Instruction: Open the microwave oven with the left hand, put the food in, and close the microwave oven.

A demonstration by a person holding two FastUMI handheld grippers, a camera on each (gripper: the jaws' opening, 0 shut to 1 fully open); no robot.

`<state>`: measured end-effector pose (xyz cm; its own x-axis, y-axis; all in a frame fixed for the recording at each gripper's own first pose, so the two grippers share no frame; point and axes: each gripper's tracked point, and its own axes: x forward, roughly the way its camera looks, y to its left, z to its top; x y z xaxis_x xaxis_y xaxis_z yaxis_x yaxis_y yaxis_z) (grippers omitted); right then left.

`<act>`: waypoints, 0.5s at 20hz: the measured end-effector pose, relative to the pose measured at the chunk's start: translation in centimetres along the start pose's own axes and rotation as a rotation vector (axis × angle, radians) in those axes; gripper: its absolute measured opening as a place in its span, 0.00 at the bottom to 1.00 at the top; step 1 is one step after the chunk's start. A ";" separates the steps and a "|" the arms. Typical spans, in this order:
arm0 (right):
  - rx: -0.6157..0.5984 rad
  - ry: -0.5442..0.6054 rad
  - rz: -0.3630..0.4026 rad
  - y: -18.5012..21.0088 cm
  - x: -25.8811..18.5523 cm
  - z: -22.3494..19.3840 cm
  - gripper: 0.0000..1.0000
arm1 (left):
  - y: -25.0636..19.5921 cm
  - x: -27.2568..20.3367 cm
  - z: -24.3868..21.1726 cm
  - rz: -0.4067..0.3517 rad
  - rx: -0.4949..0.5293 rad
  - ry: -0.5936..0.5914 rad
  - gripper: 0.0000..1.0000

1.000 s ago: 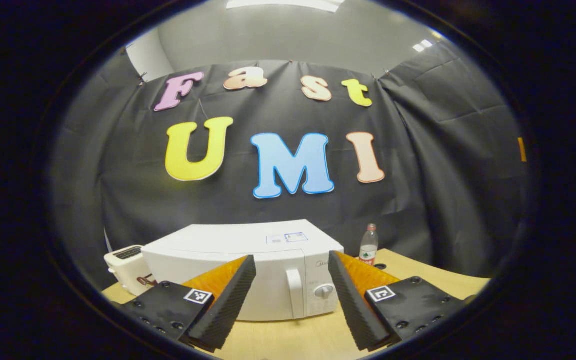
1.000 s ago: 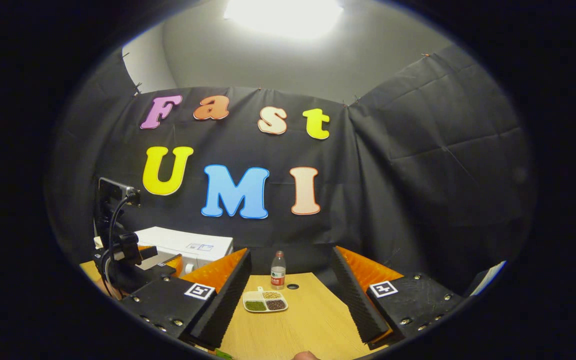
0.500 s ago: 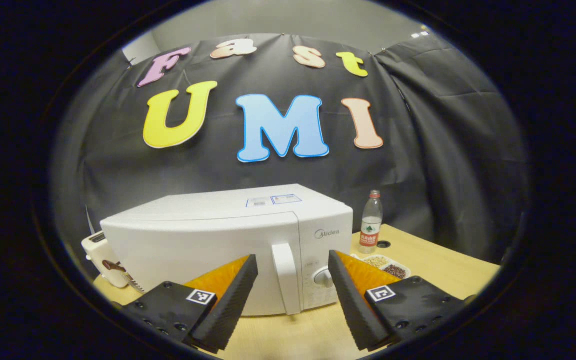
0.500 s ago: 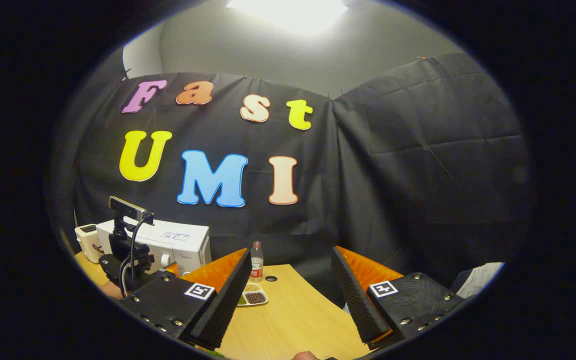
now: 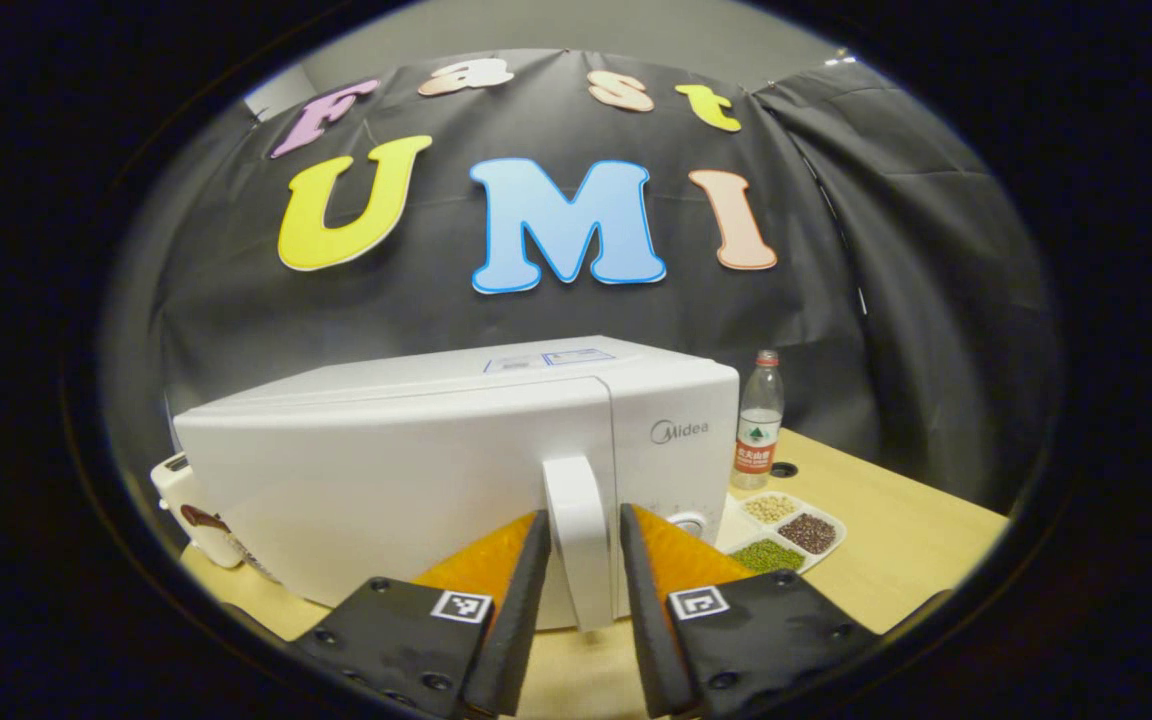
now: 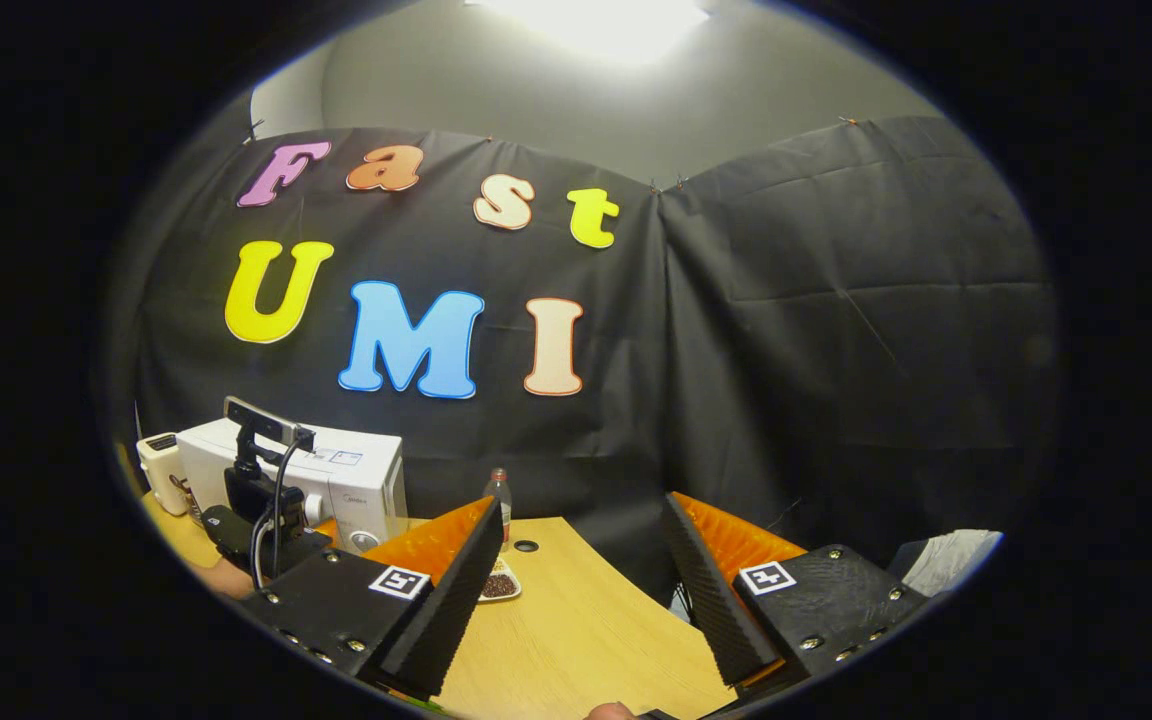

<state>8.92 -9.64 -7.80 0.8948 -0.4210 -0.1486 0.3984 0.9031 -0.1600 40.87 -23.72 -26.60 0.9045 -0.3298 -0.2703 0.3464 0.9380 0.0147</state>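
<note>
Left claw [image 5: 578, 590] has closed in and narrowed around the microwave door handle [image 5: 576, 540], door still shut, while right claw [image 6: 576, 590] hangs wide over the desk [image 6: 576, 640].

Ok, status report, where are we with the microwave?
Left claw straddling door handle, contact unclear. Right claw open, holding nothing. Microwave door shut, food tray beside it.

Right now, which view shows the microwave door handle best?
The left gripper view: the handle stands large and near, between the left gripper's fingers, on the closed microwave. In the right gripper view the microwave is small and far, and the left gripper hides the handle.
</note>
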 end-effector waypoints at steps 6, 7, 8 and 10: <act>-0.013 -0.010 -0.005 -1.1 -0.9 0.3 0.96 | 0.0 -0.3 0.0 0.022 0.006 0.010 0.29; -0.018 -0.011 -0.007 -1.4 -1.1 0.4 0.96 | -0.1 -0.1 0.0 0.030 0.003 0.010 0.27; -0.019 -0.014 -0.010 -1.8 -1.2 0.5 0.96 | -0.1 -0.2 0.0 0.034 -0.002 0.013 0.25; -0.011 -0.018 -0.015 -2.4 -1.5 0.6 0.96 | -0.1 -0.1 -0.1 0.035 -0.009 0.020 0.16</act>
<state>6.72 -11.08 -6.61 0.8921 -0.4331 -0.1283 0.4099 0.8955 -0.1732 40.72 -23.77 -26.64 0.9109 -0.2950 -0.2886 0.3124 0.9498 0.0153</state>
